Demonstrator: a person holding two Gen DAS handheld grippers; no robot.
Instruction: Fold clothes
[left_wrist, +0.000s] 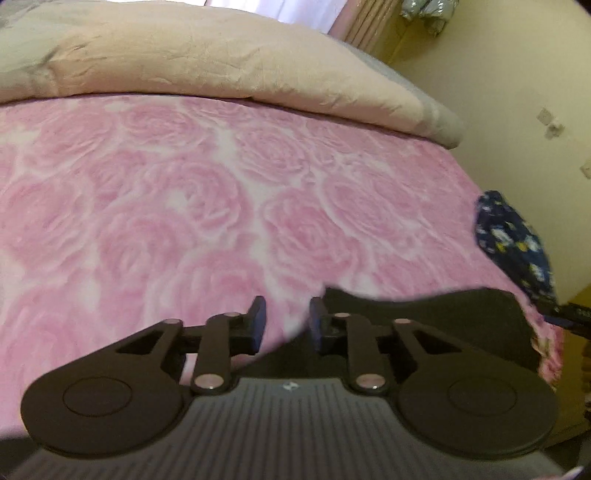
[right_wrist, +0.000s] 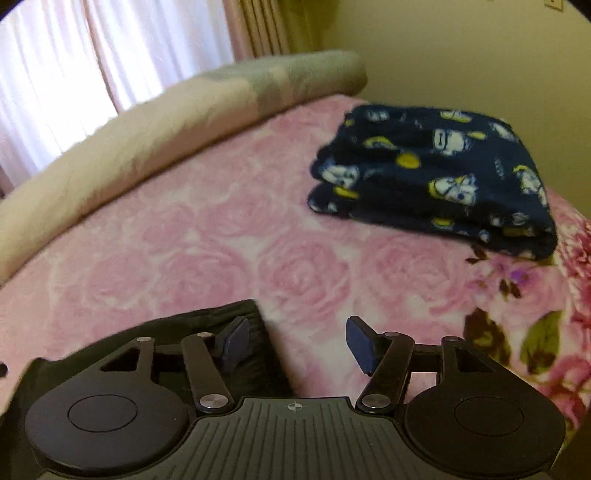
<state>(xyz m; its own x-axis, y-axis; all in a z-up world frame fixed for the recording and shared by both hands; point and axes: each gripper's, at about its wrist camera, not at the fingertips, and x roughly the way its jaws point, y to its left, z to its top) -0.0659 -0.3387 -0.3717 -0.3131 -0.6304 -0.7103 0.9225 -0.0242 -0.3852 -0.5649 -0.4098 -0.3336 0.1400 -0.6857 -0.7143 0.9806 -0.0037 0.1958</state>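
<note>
One garment looked finished: the navy printed fleece (right_wrist: 436, 173) lay folded in a thick, soft stack ahead and to the right of your right tongs (right_wrist: 295, 343), well apart from them, near the far corner of the bed. In the left wrist view only its edge (left_wrist: 513, 236) showed, off to the right.

What you had left, by my reading, was the black garment (left_wrist: 424, 317). It lay flat and dark on the pink rose blanket (left_wrist: 184, 206), just in front of and to the right of your left tongs (left_wrist: 286, 321), and under the left finger of the right pair (right_wrist: 207, 325) (its cloth looked matte and thin, though motion blur hid any seams or sleeves). I could not tell whether it was already partly folded.

Both pairs of tongs stood apart and held nothing; the right pair gaped wider than the left.

The blanket was plush, with embossed roses, and brighter flowers along its right border. Beyond both tongs a beige, crinkled duvet (left_wrist: 207, 55) was rolled back in a fat ridge.
</note>
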